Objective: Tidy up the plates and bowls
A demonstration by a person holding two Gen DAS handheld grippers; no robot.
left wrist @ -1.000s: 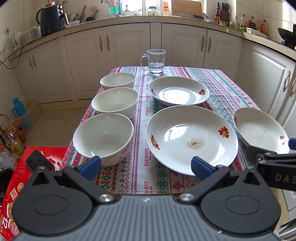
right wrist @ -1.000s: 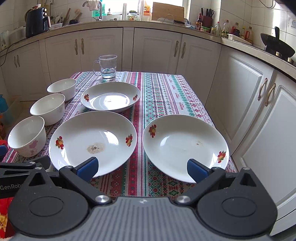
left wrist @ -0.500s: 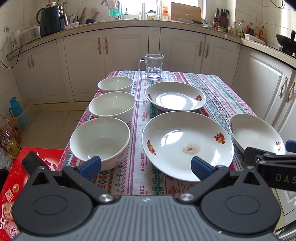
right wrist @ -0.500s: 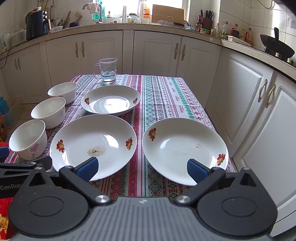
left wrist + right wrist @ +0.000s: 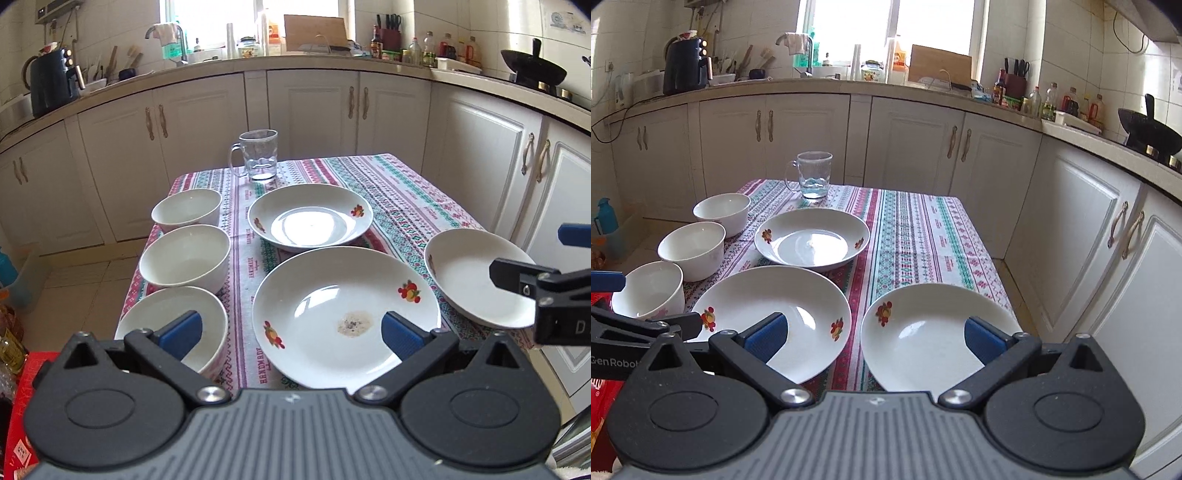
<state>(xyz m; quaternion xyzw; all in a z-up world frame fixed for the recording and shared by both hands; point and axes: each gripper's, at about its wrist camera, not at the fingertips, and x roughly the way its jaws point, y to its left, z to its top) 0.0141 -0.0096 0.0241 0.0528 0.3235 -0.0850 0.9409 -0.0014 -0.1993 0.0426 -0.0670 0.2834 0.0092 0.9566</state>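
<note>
Along the left edge of the patterned tablecloth (image 5: 402,192) three white bowls stand in a row running away from the person: the nearest bowl (image 5: 155,325), the middle bowl (image 5: 184,258) touching or almost touching it, and the far bowl (image 5: 186,208) just behind. The left gripper (image 5: 291,332) hovers at the near end of the table with its blue-padded fingers (image 5: 181,330) spread wide and nothing between them; one pad sits over the nearest bowl, the other over the large plate (image 5: 332,310). That large plate, white with fruit motifs on its rim, carries a small greyish smear near its centre, though I cannot tell what the smear is. Behind it lies a smaller deep plate (image 5: 310,218) of the same pattern, and behind that, near the far edge, a glass mug (image 5: 256,155) with a little water in it. To the right, close to the table's edge, rests a third plate (image 5: 931,332), also fruit-patterned. The right gripper (image 5: 877,338) hangs above it, likewise fully parted and holding nothing, one pad over this plate, the other over the large plate beside it. White kitchen cabinets (image 5: 916,147) wrap round behind.
</note>
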